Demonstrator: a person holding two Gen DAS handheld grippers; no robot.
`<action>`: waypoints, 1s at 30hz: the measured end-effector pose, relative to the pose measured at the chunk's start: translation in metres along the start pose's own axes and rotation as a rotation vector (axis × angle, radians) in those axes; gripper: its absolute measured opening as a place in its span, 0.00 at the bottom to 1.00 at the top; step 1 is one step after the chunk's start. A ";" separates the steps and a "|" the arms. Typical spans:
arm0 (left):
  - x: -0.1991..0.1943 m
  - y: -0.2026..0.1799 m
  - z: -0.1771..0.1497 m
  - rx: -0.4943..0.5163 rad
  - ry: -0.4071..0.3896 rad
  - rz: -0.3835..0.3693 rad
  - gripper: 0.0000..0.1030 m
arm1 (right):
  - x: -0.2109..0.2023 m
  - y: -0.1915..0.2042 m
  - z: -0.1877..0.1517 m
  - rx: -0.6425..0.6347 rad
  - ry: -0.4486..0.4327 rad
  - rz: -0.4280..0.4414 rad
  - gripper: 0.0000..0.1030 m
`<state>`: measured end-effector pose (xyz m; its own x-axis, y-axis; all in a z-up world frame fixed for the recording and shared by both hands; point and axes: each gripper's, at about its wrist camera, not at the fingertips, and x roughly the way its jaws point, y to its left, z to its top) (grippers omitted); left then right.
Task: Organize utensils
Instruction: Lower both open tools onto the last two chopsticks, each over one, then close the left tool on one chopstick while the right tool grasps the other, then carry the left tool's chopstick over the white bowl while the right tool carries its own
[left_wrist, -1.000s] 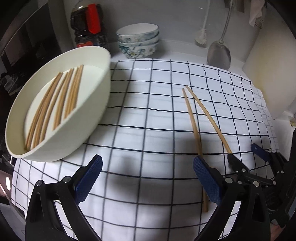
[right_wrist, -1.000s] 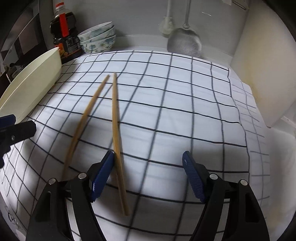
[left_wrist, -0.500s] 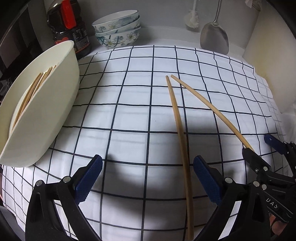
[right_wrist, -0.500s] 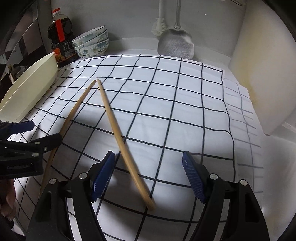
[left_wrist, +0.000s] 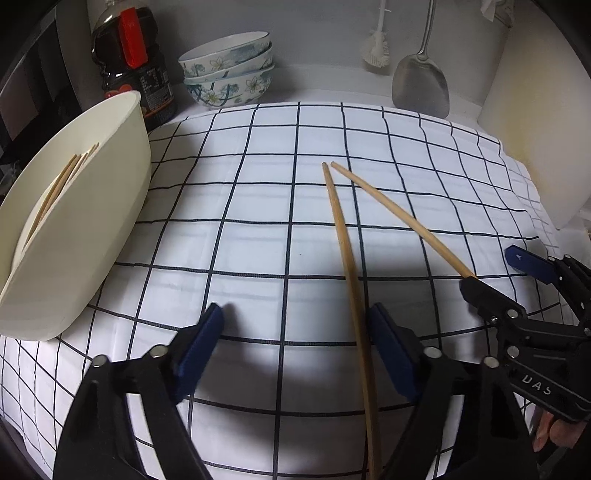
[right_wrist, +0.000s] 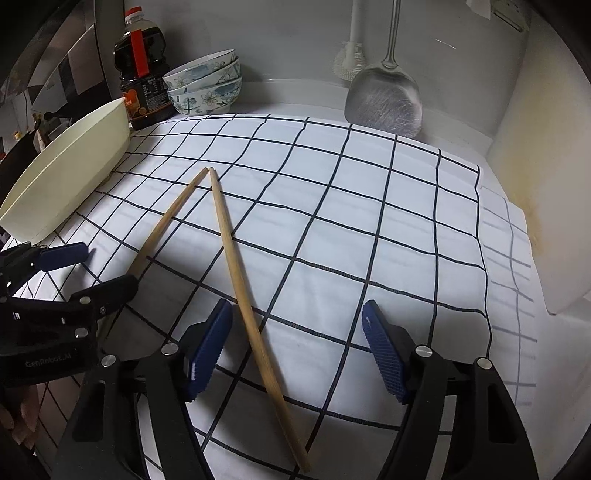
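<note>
Two loose wooden chopsticks lie in a V on the checked cloth (left_wrist: 258, 221), tips meeting at the far end. The left chopstick (left_wrist: 347, 266) runs between the fingers of my left gripper (left_wrist: 295, 343), close to the right pad; the jaws are closing and no pad presses on it. The right chopstick (right_wrist: 240, 280) lies between the fingers of my right gripper (right_wrist: 295, 350), near the left pad; these jaws are closing too, without contact. The cream oval dish (left_wrist: 85, 229) at the left holds several chopsticks (left_wrist: 62, 181). Each gripper shows in the other's view: right gripper (left_wrist: 506, 277), left gripper (right_wrist: 88, 273).
At the back stand a dark sauce bottle (left_wrist: 133, 66), stacked floral bowls (left_wrist: 229, 70), a hanging brush (left_wrist: 376, 48) and a metal spatula (left_wrist: 421, 85). A white board (left_wrist: 543, 129) leans at the right. A hand (left_wrist: 554, 432) shows on the right gripper.
My left gripper moved right and down over the left chopstick, and its jaws have narrowed. The right gripper's jaws narrowed slightly, and the right chopstick swung so that the pair forms a V.
</note>
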<state>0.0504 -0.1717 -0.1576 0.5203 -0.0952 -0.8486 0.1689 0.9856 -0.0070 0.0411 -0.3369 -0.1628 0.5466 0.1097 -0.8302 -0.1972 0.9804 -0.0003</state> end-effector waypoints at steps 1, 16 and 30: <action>-0.001 -0.001 0.000 0.002 -0.006 -0.003 0.65 | 0.000 0.002 0.000 -0.007 -0.003 0.004 0.57; -0.009 -0.005 -0.004 0.044 0.004 -0.027 0.07 | 0.000 0.026 0.006 -0.035 0.011 0.013 0.06; -0.072 0.032 0.002 0.023 -0.031 -0.047 0.07 | -0.048 0.041 0.016 0.105 -0.068 0.085 0.06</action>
<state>0.0199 -0.1340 -0.0956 0.5370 -0.1463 -0.8308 0.2130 0.9764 -0.0342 0.0200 -0.2995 -0.1135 0.5863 0.2005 -0.7849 -0.1608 0.9784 0.1298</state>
